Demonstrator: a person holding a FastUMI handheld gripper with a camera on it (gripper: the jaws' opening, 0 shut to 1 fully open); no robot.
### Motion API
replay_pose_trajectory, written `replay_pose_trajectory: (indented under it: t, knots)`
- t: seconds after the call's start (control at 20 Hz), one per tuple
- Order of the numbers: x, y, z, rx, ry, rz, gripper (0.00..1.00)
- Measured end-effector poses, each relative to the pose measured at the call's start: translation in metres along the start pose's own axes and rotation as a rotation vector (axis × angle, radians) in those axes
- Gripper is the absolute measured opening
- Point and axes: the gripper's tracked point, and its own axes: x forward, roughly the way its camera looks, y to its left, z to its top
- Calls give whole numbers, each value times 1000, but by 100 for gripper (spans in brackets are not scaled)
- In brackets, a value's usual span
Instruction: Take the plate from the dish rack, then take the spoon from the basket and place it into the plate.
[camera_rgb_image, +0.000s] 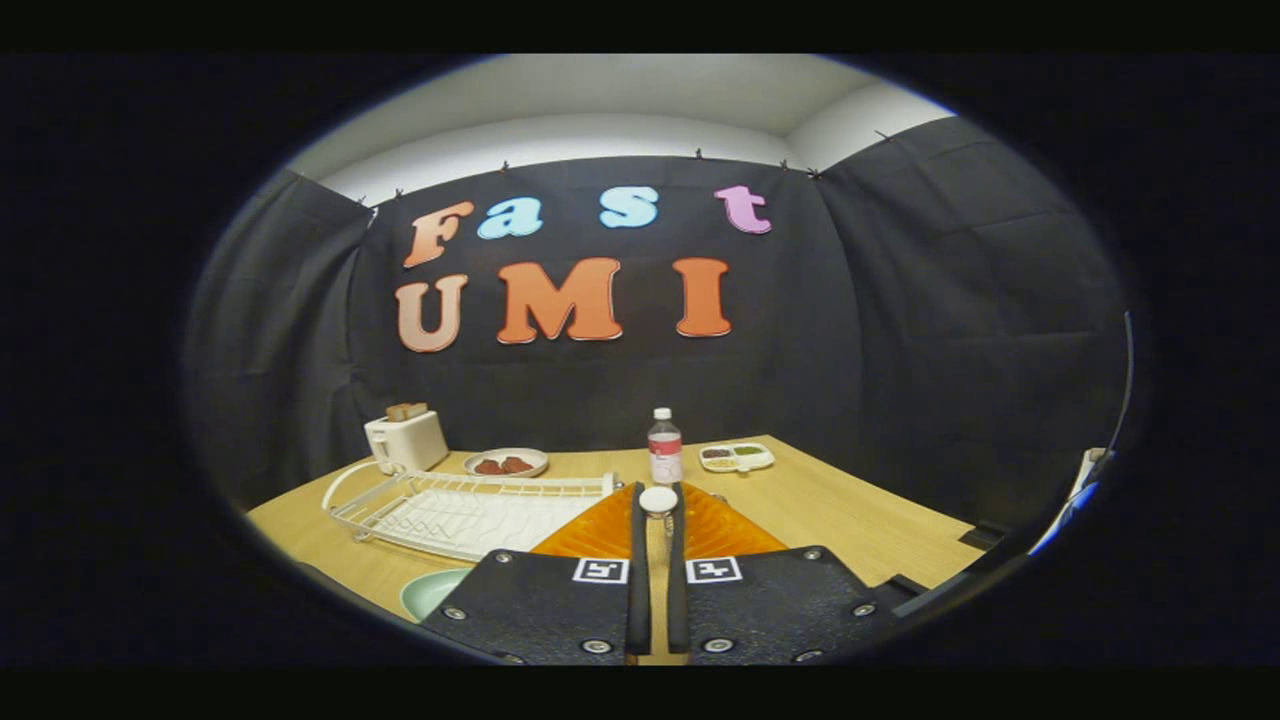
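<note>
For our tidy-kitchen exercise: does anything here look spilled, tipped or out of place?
Nothing stands out. The bottle and toaster stand upright, the rack lies flat on the table, and the gripper is closed on a spoon, basket just beyond.

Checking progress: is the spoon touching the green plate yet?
Apart. In the gripper view the fingers pinch the spoon above the orange basket; the green plate lies well aside, near the dish rack.

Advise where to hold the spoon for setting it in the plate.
By the handle, from either side, leaving the round end free. The gripper looks shut on the spoon just so: round end upright at the fingertips, in front of the orange basket.
</note>
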Motion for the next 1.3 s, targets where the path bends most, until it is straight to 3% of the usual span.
replay_pose_trajectory:
  t: [0.4, 0.75, 1.3]
  knots:
    - [-35, 75, -30, 0, 51, 196, 6]
    - [-42, 129, -85, -28, 141, 357, 6]
    - [-42, 136, -127, -66, 240, 409, 7]
